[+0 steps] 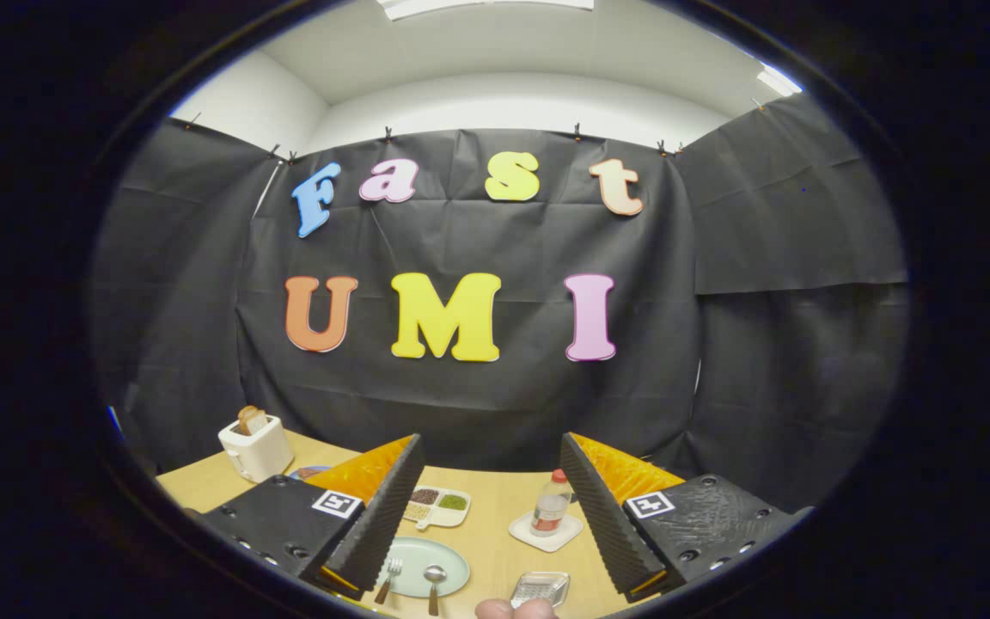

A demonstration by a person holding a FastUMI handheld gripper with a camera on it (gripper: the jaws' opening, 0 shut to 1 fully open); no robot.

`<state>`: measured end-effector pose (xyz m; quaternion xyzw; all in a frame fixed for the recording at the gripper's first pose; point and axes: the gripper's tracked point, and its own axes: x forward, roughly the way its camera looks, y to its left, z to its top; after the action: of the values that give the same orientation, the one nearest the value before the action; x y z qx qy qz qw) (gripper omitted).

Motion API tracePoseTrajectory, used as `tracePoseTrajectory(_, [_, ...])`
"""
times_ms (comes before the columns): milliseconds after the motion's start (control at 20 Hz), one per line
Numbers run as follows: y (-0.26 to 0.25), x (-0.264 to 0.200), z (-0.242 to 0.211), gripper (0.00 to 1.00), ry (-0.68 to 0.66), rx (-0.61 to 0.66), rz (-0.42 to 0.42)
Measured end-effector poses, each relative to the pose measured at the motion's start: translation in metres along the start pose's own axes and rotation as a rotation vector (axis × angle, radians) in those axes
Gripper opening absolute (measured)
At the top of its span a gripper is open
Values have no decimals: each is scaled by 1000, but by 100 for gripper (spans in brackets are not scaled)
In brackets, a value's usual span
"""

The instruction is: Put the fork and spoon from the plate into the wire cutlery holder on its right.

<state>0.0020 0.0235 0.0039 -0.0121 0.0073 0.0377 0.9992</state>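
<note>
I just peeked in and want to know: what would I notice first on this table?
The open claw hangs over the table, holding nothing. Between its fingers lies a plate with a fork and a spoon on it, and a wire holder sits just right of the plate. Farther back stand a toaster with bread in it, beyond the left finger, and a bottle on a coaster by the right finger.

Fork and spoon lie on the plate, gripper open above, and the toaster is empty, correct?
Not quite: the gripper view shows bread in the toaster. The fork and spoon do lie on the plate, with the gripper open.
</note>
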Motion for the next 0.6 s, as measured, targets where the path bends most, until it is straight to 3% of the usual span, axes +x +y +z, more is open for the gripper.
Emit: tracePoseTrajectory(600, [24, 10, -8, 96, 43, -11, 65])
